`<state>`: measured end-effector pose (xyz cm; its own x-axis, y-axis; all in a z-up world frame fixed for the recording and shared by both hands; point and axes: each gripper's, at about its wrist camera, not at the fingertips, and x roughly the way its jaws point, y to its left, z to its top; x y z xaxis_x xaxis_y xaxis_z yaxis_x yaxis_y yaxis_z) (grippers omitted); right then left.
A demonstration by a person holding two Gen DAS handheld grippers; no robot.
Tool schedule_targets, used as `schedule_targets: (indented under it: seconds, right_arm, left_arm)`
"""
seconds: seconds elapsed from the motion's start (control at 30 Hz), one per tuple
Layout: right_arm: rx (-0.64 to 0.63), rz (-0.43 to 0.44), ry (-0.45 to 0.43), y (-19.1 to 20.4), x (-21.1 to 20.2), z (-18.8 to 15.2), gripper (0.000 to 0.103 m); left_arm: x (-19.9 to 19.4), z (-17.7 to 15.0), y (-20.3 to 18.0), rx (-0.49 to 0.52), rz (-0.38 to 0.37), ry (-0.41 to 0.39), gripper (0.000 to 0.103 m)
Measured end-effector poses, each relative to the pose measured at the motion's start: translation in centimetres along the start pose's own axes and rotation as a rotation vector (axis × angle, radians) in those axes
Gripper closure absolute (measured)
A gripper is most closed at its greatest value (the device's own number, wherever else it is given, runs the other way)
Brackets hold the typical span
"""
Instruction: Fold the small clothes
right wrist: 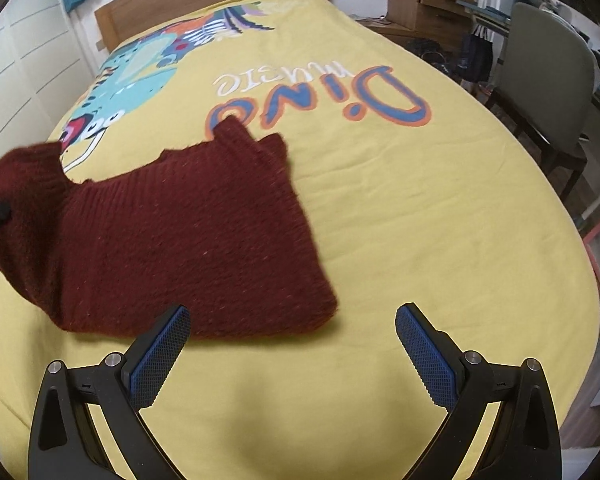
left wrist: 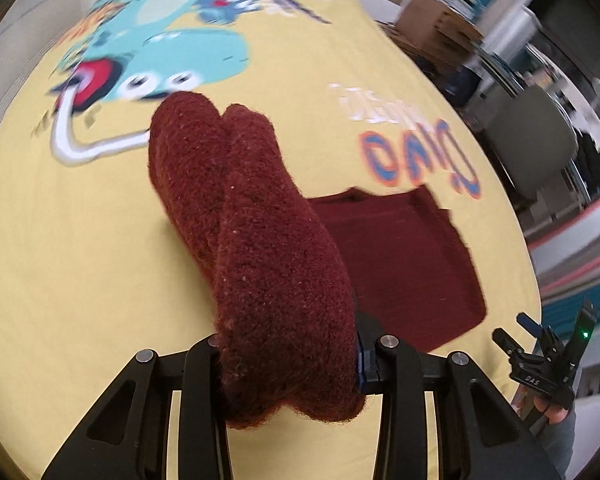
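Left tongs [left wrist: 296, 360] pinch the sweater [right wrist: 188, 240] sleeve; carry it right across the body, laying it flat. Right tongs [right wrist: 292, 344] hover wide, empty.

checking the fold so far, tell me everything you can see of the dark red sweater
The dark red sweater is a fuzzy, ribbed knit with pale flecks. Most of it lies flat on the yellow bedspread, partly folded, its far edge reaching the "Dino" print. One thick, doubled-over part is lifted off the bed, clamped in the left tongs. The right tongs are open just off its near edge, not touching it.
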<state>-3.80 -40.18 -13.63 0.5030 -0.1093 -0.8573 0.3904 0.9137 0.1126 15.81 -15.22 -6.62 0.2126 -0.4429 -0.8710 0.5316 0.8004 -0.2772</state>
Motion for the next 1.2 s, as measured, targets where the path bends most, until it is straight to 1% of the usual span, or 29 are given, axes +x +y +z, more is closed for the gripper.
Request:
schedule_targets:
  seconds: [0.1,0.2,0.3,0.37,0.43,0.5,0.57,0.6,0.7,0.77,0.8,0.83,0.87,0.9,0.93,1.0,1.03,1.07,1.1,1.2]
  right_arm:
    - [0.017,-0.009,-0.012,-1.4,-0.6,0.4,0.001]
    - [0.034,-0.025,-0.025,-3.0,-1.2,0.7,0.001]
    - [0.054,-0.041,-0.022,-4.5,-1.4,0.6,0.001]
    - [0.068,-0.049,-0.009,-5.4,-1.2,0.3,0.001]
    - [0.085,-0.052,0.017,-6.2,-0.8,-0.3,0.001]
    - [0.099,-0.05,0.041,-6.8,-0.3,-1.0,0.001]
    - [0.103,-0.047,0.052,-7.0,0.0,-1.5,0.001]
    - [0.104,-0.048,0.06,-7.1,0.3,-1.8,0.001]
    - [0.112,-0.042,0.076,-7.3,0.9,-2.4,0.001]
    - [0.114,-0.035,0.085,-7.2,1.1,-2.6,0.001]
    - [0.112,-0.033,0.088,-7.2,1.2,-2.6,0.001]
    - [0.112,-0.032,0.088,-7.2,1.2,-2.6,0.001]
    - [0.113,-0.032,0.088,-7.2,1.2,-2.6,0.001]
    - [0.114,-0.031,0.087,-7.2,1.2,-2.6,0.001]
    - [0.115,-0.03,0.085,-7.2,1.1,-2.6,0.001]
    - [0.12,-0.028,0.082,-7.1,1.0,-2.5,0.001]
    - [0.121,-0.025,0.081,-7.0,0.9,-2.4,0.001]
    - [0.12,-0.021,0.08,-7.0,0.8,-2.3,0.001]
    - [0.118,-0.013,0.079,-6.9,0.6,-2.2,0.001]
    - [0.118,0.026,0.071,-6.8,-0.1,-1.5,0.001]
  left_arm:
    - [1.0,0.8,-3.5,0.063,-0.016,0.007,0.072]
    - [3.1,1.6,-8.2,0.12,-0.028,0.028,0.073]
    - [6.5,1.6,-12.6,0.176,-0.029,0.069,0.073]
    - [9.2,1.1,-14.8,0.197,-0.011,0.111,0.073]
    - [11.6,0.3,-16.4,0.218,0.033,0.146,0.073]
    - [13.5,-0.7,-17.3,0.244,0.08,0.171,0.072]
    - [14.9,-1.4,-17.4,0.253,0.114,0.203,0.067]
    - [15.3,-1.7,-17.4,0.249,0.121,0.21,0.063]
    - [15.5,-1.8,-17.2,0.226,0.135,0.21,0.062]
    - [15.2,-1.4,-17.1,0.201,0.146,0.208,0.058]
    - [15.1,-1.1,-17.3,0.191,0.15,0.207,0.051]
    - [14.7,-0.9,-17.2,0.179,0.155,0.204,0.038]
    - [14.3,-0.5,-17.2,0.175,0.151,0.2,0.031]
    - [13.7,-0.4,-17.3,0.175,0.139,0.19,0.02]
    - [13.3,-0.2,-17.2,0.173,0.124,0.178,0.017]
    - [12.2,0.1,-17.1,0.167,0.112,0.17,0.017]
    - [11.7,0.2,-16.9,0.158,0.097,0.166,0.014]
    - [11.1,0.2,-16.6,0.15,0.087,0.163,0.01]
    - [10.6,0.3,-16.4,0.141,0.079,0.161,0.002]
    - [8.0,0.3,-15.3,0.121,0.025,0.132,0.001]
